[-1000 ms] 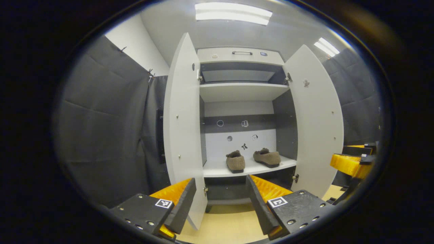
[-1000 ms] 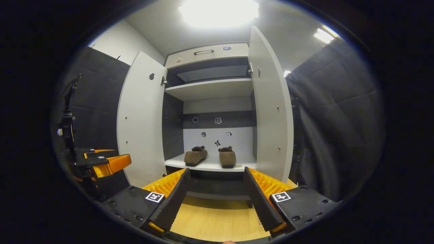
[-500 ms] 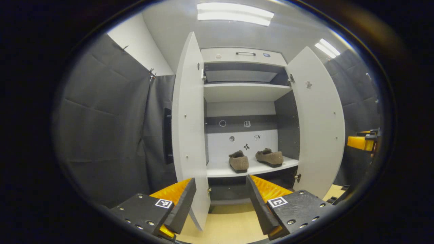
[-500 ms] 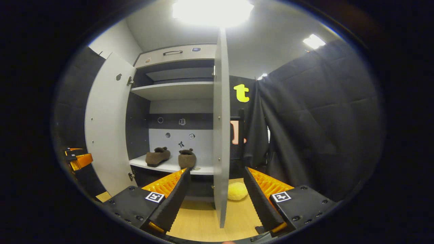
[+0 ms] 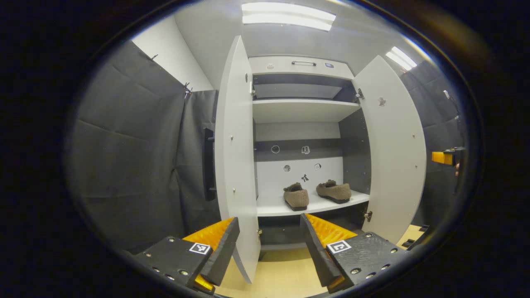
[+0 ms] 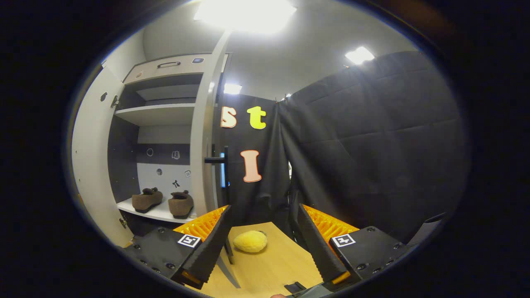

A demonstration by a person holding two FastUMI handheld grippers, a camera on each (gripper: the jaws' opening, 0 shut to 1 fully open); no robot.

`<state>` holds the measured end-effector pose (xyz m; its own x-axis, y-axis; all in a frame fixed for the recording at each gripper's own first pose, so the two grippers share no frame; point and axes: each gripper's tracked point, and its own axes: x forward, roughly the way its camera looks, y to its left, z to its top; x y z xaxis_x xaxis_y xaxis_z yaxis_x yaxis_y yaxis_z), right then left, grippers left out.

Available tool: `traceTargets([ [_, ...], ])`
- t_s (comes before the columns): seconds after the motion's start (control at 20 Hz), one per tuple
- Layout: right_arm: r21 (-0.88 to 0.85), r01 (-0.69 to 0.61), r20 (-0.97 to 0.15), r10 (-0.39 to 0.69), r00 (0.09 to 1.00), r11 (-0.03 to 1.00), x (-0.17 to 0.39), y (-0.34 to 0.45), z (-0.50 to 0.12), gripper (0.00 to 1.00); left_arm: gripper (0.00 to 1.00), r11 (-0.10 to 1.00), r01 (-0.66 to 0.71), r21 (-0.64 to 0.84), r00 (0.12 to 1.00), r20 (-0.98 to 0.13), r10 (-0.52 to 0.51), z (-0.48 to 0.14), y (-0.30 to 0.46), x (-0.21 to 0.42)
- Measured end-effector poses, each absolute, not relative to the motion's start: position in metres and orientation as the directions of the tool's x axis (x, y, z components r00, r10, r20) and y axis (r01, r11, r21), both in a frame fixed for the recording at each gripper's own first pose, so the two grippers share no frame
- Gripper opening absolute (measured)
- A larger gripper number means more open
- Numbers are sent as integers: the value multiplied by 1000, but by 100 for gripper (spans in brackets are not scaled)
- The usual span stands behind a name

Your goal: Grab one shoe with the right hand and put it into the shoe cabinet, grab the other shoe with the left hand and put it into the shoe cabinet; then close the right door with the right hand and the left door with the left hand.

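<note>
shoes: both brown slippers, left shoe (image 5: 296, 196) and right shoe (image 5: 333, 191), already sit side by side on the lower shelf (image 5: 273, 206) of the shoe cabinet (image 5: 302, 66), so I'd say only the doors are left

right door (image 6: 201, 145): wide open, seen nearly edge-on in the right gripper view, with a dark handle (image 6: 215, 159) on its outer face

left door (image 5: 234, 157): also wide open

right tongs (image 6: 263, 244): spread wide, holding nothing, aimed past the door's outer side

left tongs (image 5: 269, 250): spread wide, empty too

handling guess: stiff, light panel on hinges, should swing easy; push flat on the outer face near the free edge or handle, gently so it doesn't slam
</note>
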<state>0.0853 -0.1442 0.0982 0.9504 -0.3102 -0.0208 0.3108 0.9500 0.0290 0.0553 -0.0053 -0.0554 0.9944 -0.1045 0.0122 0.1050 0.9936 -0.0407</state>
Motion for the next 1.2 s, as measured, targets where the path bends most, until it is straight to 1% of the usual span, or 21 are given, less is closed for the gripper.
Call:
traceTargets([
  [0.05, 27, 332, -21, -332, 943, 943, 91, -150, 98, 96, 92, 994, 98, -43, 995, 12, -97, -57, -2, 56],
  [0.1, 25, 352, -21, -352, 936, 936, 97, -155, 97, 96, 85, 995, 90, -43, 996, 11, -90, -57, 1, 56],
  [0.15, 23, 370, -25, -370, 929, 929, 102, -159, 97, 96, 85, 996, 80, -43, 997, 8, -80, -59, 5, 57],
  [0.2, 21, 385, -32, -384, 923, 923, 108, -162, 95, 96, 92, 997, 70, -43, 998, 7, -70, -59, 9, 56],
  [0.25, 17, 402, -35, -401, 915, 916, 113, -165, 94, 96, 85, 997, 59, -45, 998, 6, -59, -59, 13, 57],
  [0.3, 7, 422, -36, -422, 906, 906, 117, -168, 93, 96, 85, 998, 50, -46, 999, 6, -50, -59, 18, 57],
  [0.35, -5, 438, -37, -438, 898, 899, 120, -169, 92, 99, 85, 998, 39, -48, 999, 4, -39, -60, 23, 57],
  [0.4, -14, 440, -43, -440, 897, 898, 124, -168, 90, 96, 85, 998, 30, -50, 1000, 1, -30, -61, 28, 57],
  [0.45, -15, 425, -48, -425, 904, 905, 127, -162, 89, 96, 92, 998, 21, -52, 1000, -2, -21, -62, 32, 56],
  [0.5, -15, 403, -45, -403, 914, 915, 132, -154, 89, 99, 85, 999, 12, -53, 1000, -6, -12, -63, 36, 56],
  [0.6, -63, 406, -9, -408, 913, 912, 130, -154, 94, 94, 85, 999, -3, -54, 1000, -14, 2, -66, 44, 55],
  [0.65, -73, 400, 3, -401, 916, 914, 129, -150, 96, 94, 85, 998, -10, -55, 1000, -16, 9, -68, 46, 53],
  [0.7, -65, 390, 0, -391, 920, 918, 128, -147, 96, 92, 85, 998, -15, -55, 1000, -17, 14, -68, 48, 52],
  [0.75, -50, 382, -4, -383, 924, 923, 128, -144, 95, 94, 85, 998, -22, -55, 1000, -20, 21, -69, 51, 50],
  [0.8, -41, 376, -8, -377, 926, 926, 128, -141, 94, 92, 85, 998, -28, -56, 999, -22, 27, -70, 54, 49],
  [0.85, -41, 375, -7, -375, 927, 926, 127, -138, 94, 94, 85, 998, -31, -60, 999, -24, 30, -70, 54, 48],
  [0.9, -46, 372, -5, -372, 928, 927, 127, -134, 94, 91, 85, 997, -33, -64, 999, -26, 31, -70, 55, 48],
  [0.95, -46, 364, -5, -365, 931, 930, 126, -129, 94, 91, 85, 997, -33, -68, 999, -28, 31, -71, 55, 48],
  [1.0, -41, 351, -5, -352, 936, 935, 126, -122, 94, 94, 85, 997, -34, -69, 999, -28, 32, -71, 55, 48],
  [1.15, -32, 289, 0, -289, 957, 957, 126, -97, 95, 94, 86, 997, -33, -68, 999, -28, 31, -71, 55, 47],
  [1.2, -32, 274, 2, -274, 962, 961, 127, -90, 95, 94, 93, 997, -34, -67, 999, -30, 32, -72, 55, 47],
])
